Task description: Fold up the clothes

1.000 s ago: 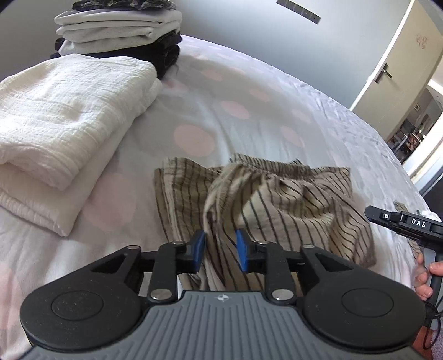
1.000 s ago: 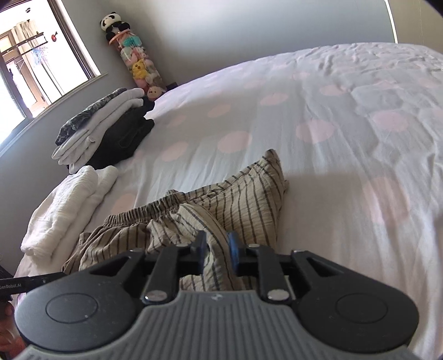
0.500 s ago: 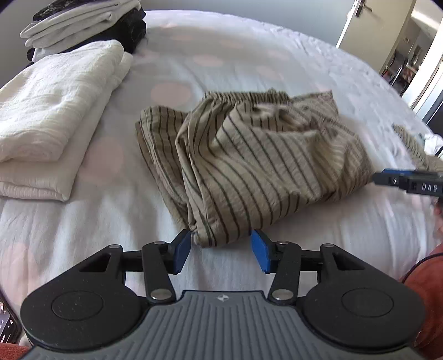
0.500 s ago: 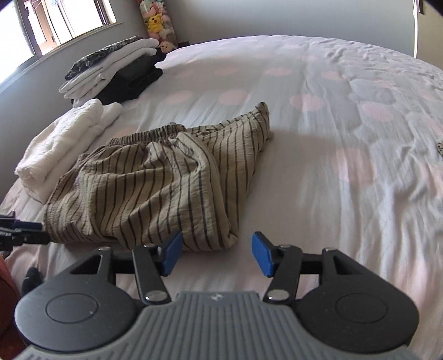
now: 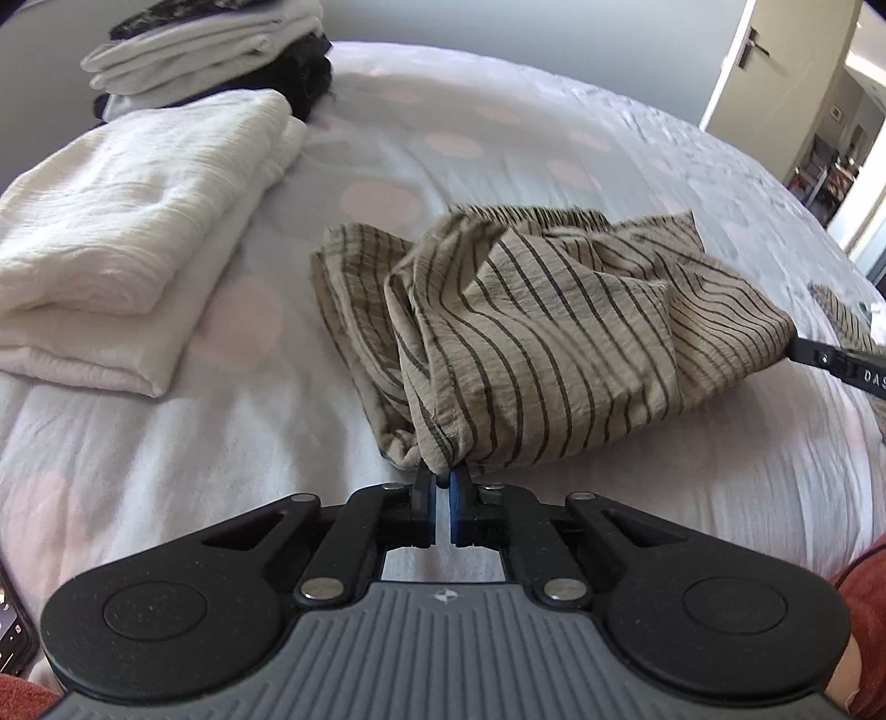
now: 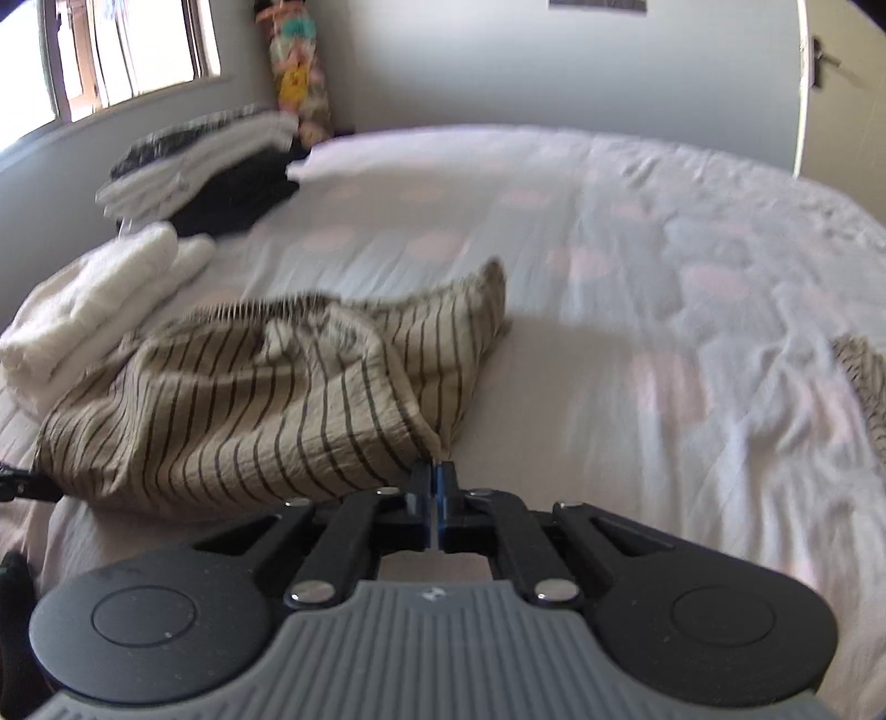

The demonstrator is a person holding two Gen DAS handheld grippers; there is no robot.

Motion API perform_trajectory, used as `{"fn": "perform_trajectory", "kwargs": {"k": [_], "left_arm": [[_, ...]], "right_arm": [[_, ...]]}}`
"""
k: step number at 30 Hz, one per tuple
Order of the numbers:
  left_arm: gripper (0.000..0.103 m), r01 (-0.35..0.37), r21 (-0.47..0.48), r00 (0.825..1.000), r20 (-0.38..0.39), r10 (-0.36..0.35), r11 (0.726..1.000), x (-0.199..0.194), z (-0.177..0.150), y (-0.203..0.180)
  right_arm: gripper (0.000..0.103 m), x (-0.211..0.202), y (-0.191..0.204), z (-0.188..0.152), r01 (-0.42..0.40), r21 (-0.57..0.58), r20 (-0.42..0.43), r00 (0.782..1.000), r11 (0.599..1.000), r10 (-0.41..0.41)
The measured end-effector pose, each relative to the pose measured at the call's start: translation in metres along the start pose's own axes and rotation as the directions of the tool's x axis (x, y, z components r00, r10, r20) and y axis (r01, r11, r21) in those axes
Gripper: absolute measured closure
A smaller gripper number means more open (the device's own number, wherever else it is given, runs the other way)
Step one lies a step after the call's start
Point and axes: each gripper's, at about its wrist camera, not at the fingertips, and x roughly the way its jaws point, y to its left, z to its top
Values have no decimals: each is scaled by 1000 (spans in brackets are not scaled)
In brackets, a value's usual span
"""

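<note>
On the bed (image 5: 498, 166), near its front edge, the striped shorts (image 5: 542, 354) lie bunched in a loose heap. The left gripper (image 5: 442, 481) is clamped on a near hem corner, cloth visibly caught between the blue fingers (image 5: 457, 490). The right gripper (image 6: 433, 471) is pinched tight on the opposite near corner; its jaws have just been closing too, with a thin edge of fabric between them.

Risks, as judged:
- Both holds take only a sliver of hem at the fingertips. A quick lift or a hard pull apart could slip the cloth out.
- The heap is twisted, layers lapped over each other. Either grip may hold one layer only, so a lift could drag the rest askew and not spread it.
- Right view is blurred; how deep its bite is cannot be told.

Around:
- White folded towels (image 5: 127, 232) just left of the shorts, near but apart.
- Stack of folded clothes (image 5: 216, 50) behind them, well back.
- A second striped piece (image 6: 864, 382) at the right edge of the bed.
- Spotted cover beyond the shorts lies bare; nothing blocks a fold forward. A sweep leftward could brush the towels.
</note>
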Motion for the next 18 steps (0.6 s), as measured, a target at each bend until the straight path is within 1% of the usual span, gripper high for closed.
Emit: {"fn": "perform_trajectory", "kwargs": {"k": [2,3,6,8,10,12,13,16,18], "left_arm": [[98,-10,3,1000,-27,10,1000,3,0,0],[98,-19,12,998,-58,20,1000,8,-1,-1],[98,-26,27,989,-147,30,999,22,-3,-3],[97,-30,13,982,-185,32,999,28,-2,0],[97,-34,-17,978,-207,29,999,31,0,5],[93,-32,-41,976,-216,22,999,30,1,8],[93,-36,-45,975,-222,25,998,30,1,9],[93,-64,-47,968,-245,51,997,30,1,11],[92,-68,-55,970,-238,53,996,29,1,12]], "right_arm": [[102,1,1,0,15,-9,-3,1000,1000,-15],[102,2,2,0,21,-15,-9,1000,1000,-21],[102,15,0,-1,32,-5,-79,996,999,-33],[102,24,-5,-3,36,20,-135,990,999,-33],[103,31,-11,-4,50,53,-177,983,997,-40],[103,36,-20,-5,95,93,-209,975,991,-74],[103,37,-25,-6,106,123,-218,973,987,-77],[103,34,-40,-8,113,212,-219,974,971,-65],[101,32,-44,-8,119,243,-208,976,963,-68]]}}
